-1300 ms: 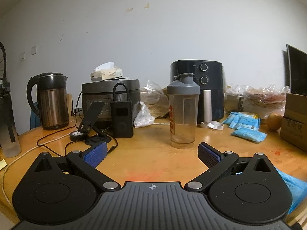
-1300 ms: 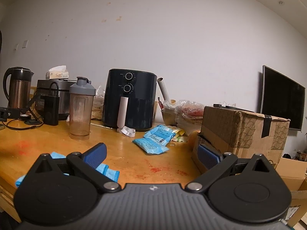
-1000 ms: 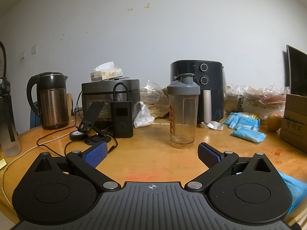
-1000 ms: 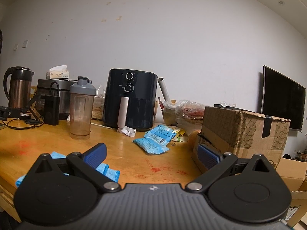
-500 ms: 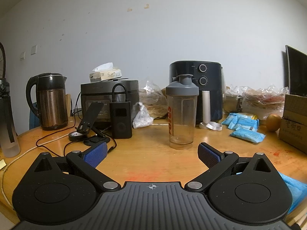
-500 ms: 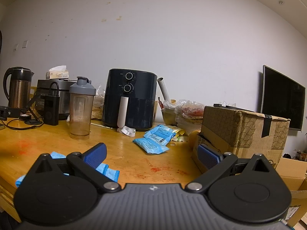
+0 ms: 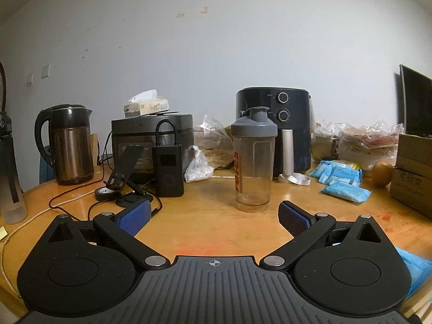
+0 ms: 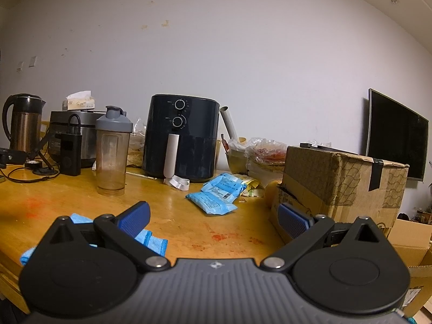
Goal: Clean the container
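A clear shaker bottle (image 7: pixel 253 162) with a grey lid stands upright on the wooden table (image 7: pixel 210 224), just beyond my left gripper (image 7: pixel 214 213), which is open and holds nothing. The right wrist view shows the same bottle (image 8: pixel 112 152) at the far left. A blue cloth (image 8: pixel 145 239) lies on the table under the left finger of my right gripper (image 8: pixel 213 214), which is open and empty. A corner of that cloth (image 7: pixel 413 264) shows at the lower right of the left wrist view.
Behind the bottle stand a black air fryer (image 7: pixel 272 129), a rice cooker (image 7: pixel 143 137), a black power bank (image 7: pixel 168 170) and a kettle (image 7: pixel 70 145) with cables. Blue packets (image 8: pixel 216 197) and a cardboard box (image 8: pixel 340 186) sit to the right. A dark screen (image 8: pixel 397 135) hangs on the wall.
The left wrist view has shifted slightly, so the bottle sits a little further left. The right gripper has not moved. Both grippers stay open.
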`<act>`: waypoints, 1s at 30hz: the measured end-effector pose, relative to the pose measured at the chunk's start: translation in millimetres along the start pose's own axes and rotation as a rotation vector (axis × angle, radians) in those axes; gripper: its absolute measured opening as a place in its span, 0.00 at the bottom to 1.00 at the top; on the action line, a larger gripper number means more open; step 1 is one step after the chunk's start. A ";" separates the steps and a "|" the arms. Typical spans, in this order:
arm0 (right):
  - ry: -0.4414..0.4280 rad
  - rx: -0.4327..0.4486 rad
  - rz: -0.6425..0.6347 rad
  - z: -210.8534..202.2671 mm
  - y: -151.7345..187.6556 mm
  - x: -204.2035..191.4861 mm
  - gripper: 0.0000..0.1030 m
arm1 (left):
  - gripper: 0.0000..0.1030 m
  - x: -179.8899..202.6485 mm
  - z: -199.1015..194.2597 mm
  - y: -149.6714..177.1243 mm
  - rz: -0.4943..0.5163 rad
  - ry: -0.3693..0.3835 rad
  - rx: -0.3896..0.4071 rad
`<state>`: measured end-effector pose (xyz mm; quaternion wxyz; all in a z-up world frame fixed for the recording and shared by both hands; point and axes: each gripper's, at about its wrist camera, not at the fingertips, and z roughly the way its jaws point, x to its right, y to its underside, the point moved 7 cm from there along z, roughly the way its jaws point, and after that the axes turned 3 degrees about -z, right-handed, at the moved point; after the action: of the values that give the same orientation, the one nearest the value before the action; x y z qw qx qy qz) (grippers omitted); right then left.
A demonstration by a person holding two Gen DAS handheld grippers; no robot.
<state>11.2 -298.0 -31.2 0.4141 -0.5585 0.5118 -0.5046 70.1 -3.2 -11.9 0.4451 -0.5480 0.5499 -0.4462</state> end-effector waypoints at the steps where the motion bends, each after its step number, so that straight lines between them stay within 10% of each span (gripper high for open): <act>1: 0.000 -0.001 0.001 0.0 0.0 0.0 1.00 | 1.00 0.0 0.0 -0.3 0.000 0.000 0.001; 30: -0.009 -0.023 0.006 7.9 1.6 -5.1 1.00 | 1.00 10.0 24.0 -22.4 0.021 0.036 0.020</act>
<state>19.0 -293.6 -34.6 0.4116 -0.5637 0.5176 -0.4949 98.1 -13.2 5.1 0.4453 -0.5298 0.5589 -0.4568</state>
